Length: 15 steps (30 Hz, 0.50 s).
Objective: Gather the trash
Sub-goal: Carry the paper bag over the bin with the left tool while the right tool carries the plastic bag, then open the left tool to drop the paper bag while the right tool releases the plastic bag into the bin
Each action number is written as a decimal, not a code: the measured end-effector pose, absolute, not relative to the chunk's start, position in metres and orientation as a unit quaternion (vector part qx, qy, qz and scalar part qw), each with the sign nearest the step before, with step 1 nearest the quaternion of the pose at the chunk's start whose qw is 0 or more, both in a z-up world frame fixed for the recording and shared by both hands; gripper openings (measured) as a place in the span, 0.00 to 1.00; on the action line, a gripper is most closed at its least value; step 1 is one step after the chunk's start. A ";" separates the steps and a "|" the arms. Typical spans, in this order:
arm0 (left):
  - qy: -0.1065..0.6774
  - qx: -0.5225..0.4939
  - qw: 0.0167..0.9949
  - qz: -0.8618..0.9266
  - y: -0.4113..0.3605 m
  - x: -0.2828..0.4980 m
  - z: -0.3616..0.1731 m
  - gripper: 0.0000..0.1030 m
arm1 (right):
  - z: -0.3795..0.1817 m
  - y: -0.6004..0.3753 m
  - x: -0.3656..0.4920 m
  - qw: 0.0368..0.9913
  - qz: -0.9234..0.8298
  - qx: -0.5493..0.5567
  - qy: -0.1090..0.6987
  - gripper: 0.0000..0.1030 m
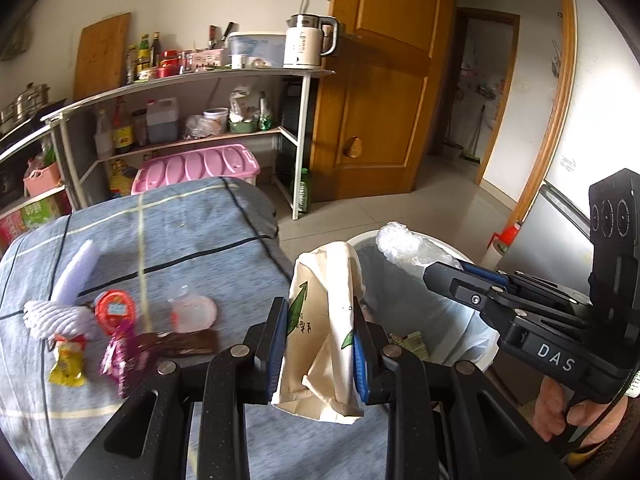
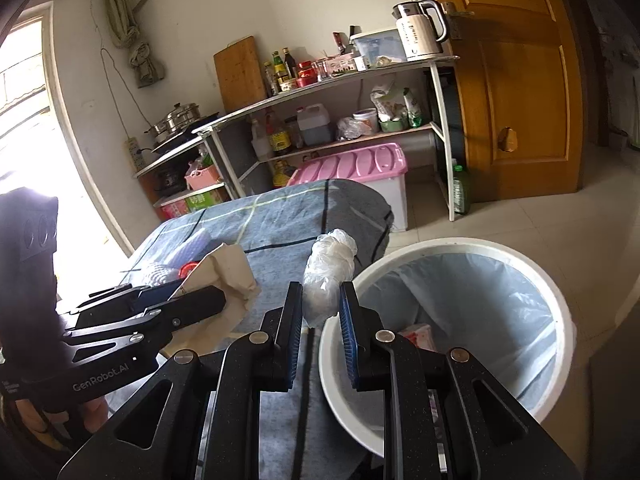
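Note:
My left gripper (image 1: 320,320) is shut on a beige paper bag (image 1: 316,360) with green print, held over the edge of the cloth-covered table (image 1: 180,232). My right gripper (image 2: 320,316) is shut on a crumpled wad of clear plastic (image 2: 330,272), beside the near-left rim of the white bin (image 2: 520,256). The bin has a pale blue liner and some trash at its bottom. In the left wrist view the right gripper (image 1: 432,272) holds the plastic wad (image 1: 404,246) above the bin (image 1: 360,240). In the right wrist view the left gripper (image 2: 216,300) carries the paper bag (image 2: 230,270).
On the blue-grey cloth lie a yellow wrapper (image 1: 68,364), a pink wrapper (image 1: 120,360), a brown wrapper (image 1: 184,344), a red round lid (image 1: 116,310), a clear plastic cup (image 1: 194,312) and a white knitted thing (image 1: 60,304). Shelves (image 1: 192,80) and a pink box (image 1: 196,168) stand behind; a wooden door (image 1: 380,80) is at the right.

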State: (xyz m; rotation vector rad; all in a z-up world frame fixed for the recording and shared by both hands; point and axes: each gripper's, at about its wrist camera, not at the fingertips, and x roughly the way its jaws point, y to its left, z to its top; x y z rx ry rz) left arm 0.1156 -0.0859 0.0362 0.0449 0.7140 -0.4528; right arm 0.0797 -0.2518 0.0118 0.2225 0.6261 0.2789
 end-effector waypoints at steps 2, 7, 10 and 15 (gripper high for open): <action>0.344 0.037 0.911 -0.224 -0.103 0.118 0.035 0.28 | 0.010 -0.264 0.080 0.936 0.124 0.109 0.310 0.19; 0.352 0.059 0.903 -0.240 -0.142 0.123 0.026 0.28 | 0.003 -0.293 0.079 0.936 0.095 0.110 0.322 0.19; 0.360 0.066 0.898 -0.245 -0.161 0.125 0.018 0.28 | -0.003 -0.303 0.081 0.934 0.082 0.107 0.332 0.19; 0.374 0.072 0.889 -0.255 -0.178 0.131 0.005 0.28 | -0.017 -0.318 0.087 0.927 0.058 0.099 0.358 0.19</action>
